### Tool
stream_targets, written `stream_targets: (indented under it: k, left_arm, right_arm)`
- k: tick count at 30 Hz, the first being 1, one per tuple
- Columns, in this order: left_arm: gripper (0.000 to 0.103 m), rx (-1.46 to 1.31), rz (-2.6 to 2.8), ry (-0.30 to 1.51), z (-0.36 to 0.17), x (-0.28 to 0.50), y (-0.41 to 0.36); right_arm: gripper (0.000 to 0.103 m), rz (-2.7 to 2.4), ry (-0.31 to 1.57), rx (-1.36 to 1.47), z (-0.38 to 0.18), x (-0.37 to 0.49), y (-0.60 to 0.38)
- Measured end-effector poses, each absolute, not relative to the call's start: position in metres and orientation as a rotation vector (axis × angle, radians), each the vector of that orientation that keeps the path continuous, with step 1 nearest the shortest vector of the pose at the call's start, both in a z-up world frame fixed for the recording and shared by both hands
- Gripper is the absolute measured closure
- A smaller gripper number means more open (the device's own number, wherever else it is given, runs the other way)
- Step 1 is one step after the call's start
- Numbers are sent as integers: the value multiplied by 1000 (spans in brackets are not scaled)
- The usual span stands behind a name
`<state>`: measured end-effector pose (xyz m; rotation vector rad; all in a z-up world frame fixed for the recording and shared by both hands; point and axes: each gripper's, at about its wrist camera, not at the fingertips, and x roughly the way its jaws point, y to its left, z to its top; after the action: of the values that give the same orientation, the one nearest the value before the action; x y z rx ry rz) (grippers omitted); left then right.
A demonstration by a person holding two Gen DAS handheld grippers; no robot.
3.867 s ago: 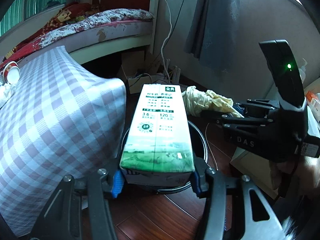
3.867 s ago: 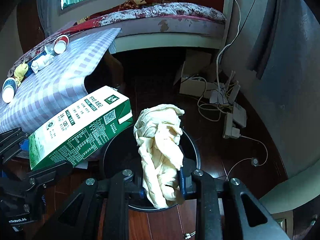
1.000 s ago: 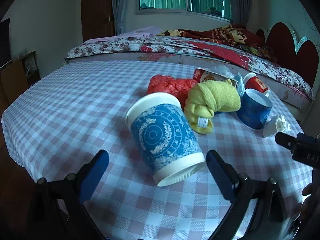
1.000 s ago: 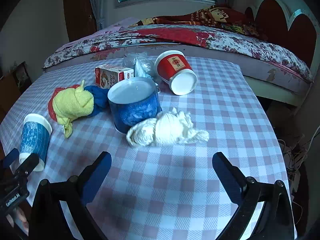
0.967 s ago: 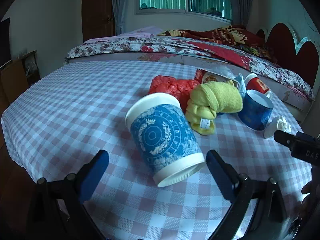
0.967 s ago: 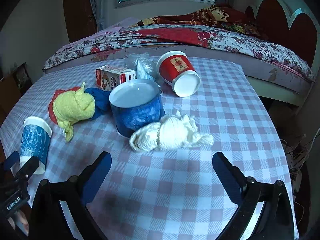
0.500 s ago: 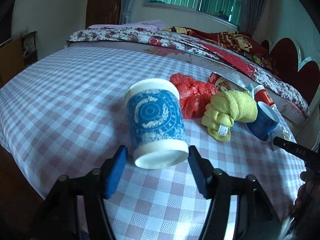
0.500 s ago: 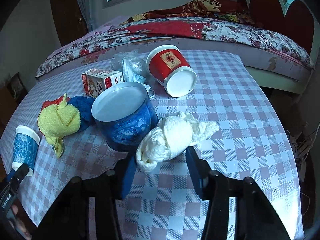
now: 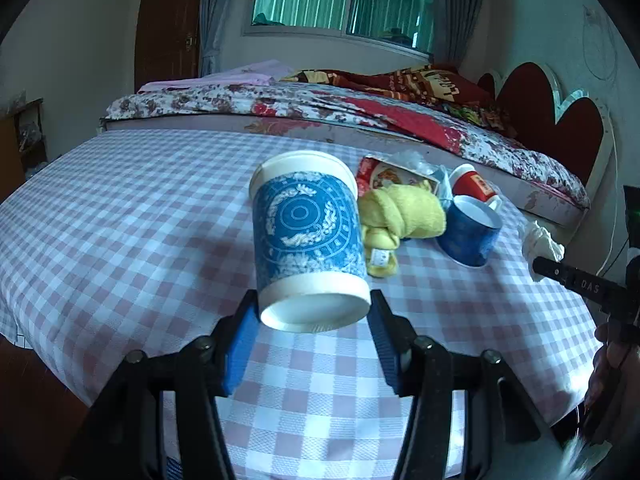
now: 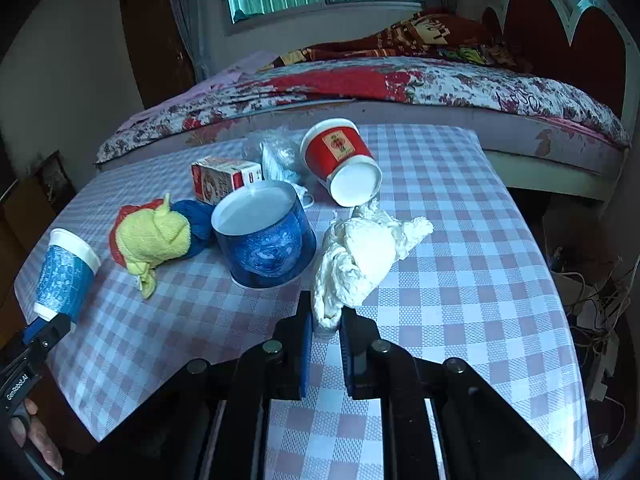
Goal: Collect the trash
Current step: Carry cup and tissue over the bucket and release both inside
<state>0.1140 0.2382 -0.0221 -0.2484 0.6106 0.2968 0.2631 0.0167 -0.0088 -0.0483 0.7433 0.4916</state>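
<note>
Trash lies scattered on the checked tablecloth (image 9: 120, 216), and both grippers already have a piece. Left wrist view: the left gripper (image 9: 312, 332) clasps the blue paper cup (image 9: 308, 236) near its base, a pad pressing each side, jaws closing a last touch; the cup appears lifted and tilted, mouth pointing away. It looks light and thin-walled, so a hard squeeze would likely crush it; the stiffer base ring seems the best place to hold. Beyond it sit a yellow cloth (image 9: 404, 212), a blue mug (image 9: 468, 236), a red cup (image 9: 474, 188) and a carton (image 9: 380, 172); the right gripper's finger shows at the right edge. Right wrist view: the right gripper (image 10: 323, 328) is clenched tight on the lower end of a white tissue wad (image 10: 360, 260), which rises from the jaws beside the mug (image 10: 264, 240). Soft, nearly weightless and compressible, it should tolerate a firm pinch, though loose folds could tear or slip. The red cup (image 10: 344, 160) lies on its side behind, with the carton (image 10: 224, 178) and clear plastic wrap (image 10: 276, 152) left of it.
</note>
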Motion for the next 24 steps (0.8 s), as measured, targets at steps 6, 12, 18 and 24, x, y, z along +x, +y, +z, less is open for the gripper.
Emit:
stream_targets:
  k: [6, 12, 18, 24]
  left_arm:
    - [49, -202, 200, 597, -10, 115, 191]
    - [49, -135, 76, 591, -1, 117, 127]
    - [49, -81, -50, 593, 3, 120, 69]
    - [49, -37, -161, 610, 1, 118, 17]
  right_arm:
    - [90, 490, 681, -66, 17, 235, -17]
    - [90, 441, 656, -80, 30, 214, -69]
    - [90, 374, 643, -67, 35, 194, -125]
    - [90, 312, 648, -60, 34, 175, -173]
